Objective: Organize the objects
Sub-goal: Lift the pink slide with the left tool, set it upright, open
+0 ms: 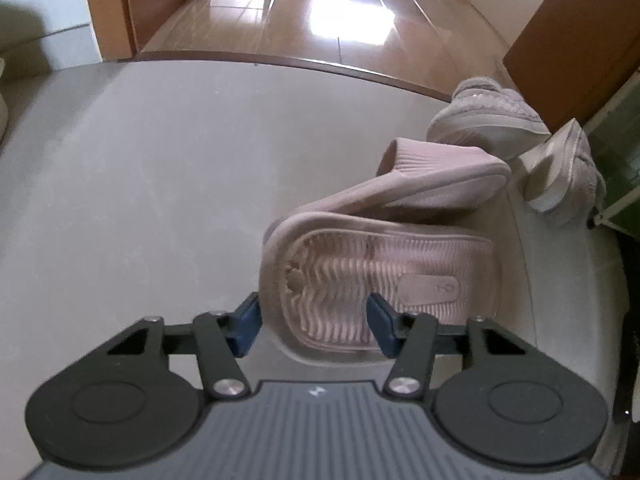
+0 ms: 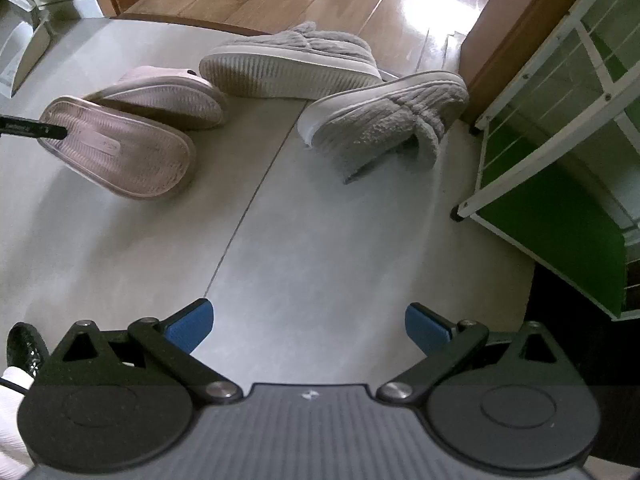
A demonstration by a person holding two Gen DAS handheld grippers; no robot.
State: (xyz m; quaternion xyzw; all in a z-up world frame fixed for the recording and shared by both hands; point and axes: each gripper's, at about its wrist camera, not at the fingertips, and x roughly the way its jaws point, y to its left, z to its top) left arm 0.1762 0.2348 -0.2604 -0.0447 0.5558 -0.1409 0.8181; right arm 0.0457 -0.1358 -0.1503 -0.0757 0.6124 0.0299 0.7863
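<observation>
Pink slipper (image 1: 380,280) lies sole-up on the grey floor (image 1: 140,200), heel end sitting between the blue pads of the left gripper (image 1: 316,326).

Left wrist view: jaws abt half closed around that heel end; left pad (image 1: 248,320) is at the slipper's edge, right pad (image 1: 380,320) over the ribbed sole. Can't tell if they actually press yet, so I'd call it a grab in progress, not a firm hold. Gripper comes in steeply from above, prob because the sole-up edge is the easiest part to pinch. Second pink slipper (image 1: 440,176) lies just behind, tipped on its side and touching the first. Two grey fuzzy slippers, one (image 1: 484,116) further back and another (image 1: 568,168) at the right, lie on their sides too. Whole pile looks tossed, not paired, which fits a tidy-up job.

Right wrist view: right gripper (image 2: 308,328) hangs over bare floor, jaws wide, nothing between them, well apart from the shoes; prob waiting its turn. This view shows what the other doesn't: the white-framed rack (image 2: 552,128) w/ green panel close at the right, likely where the shoes go, plus a floor seam (image 2: 248,216) and all four slippers spread out. A dark finger of the left gripper (image 2: 32,130) pokes in over the sole-up pink slipper (image 2: 120,148). Left view alone gives the pad-to-sole contact up close.
</observation>
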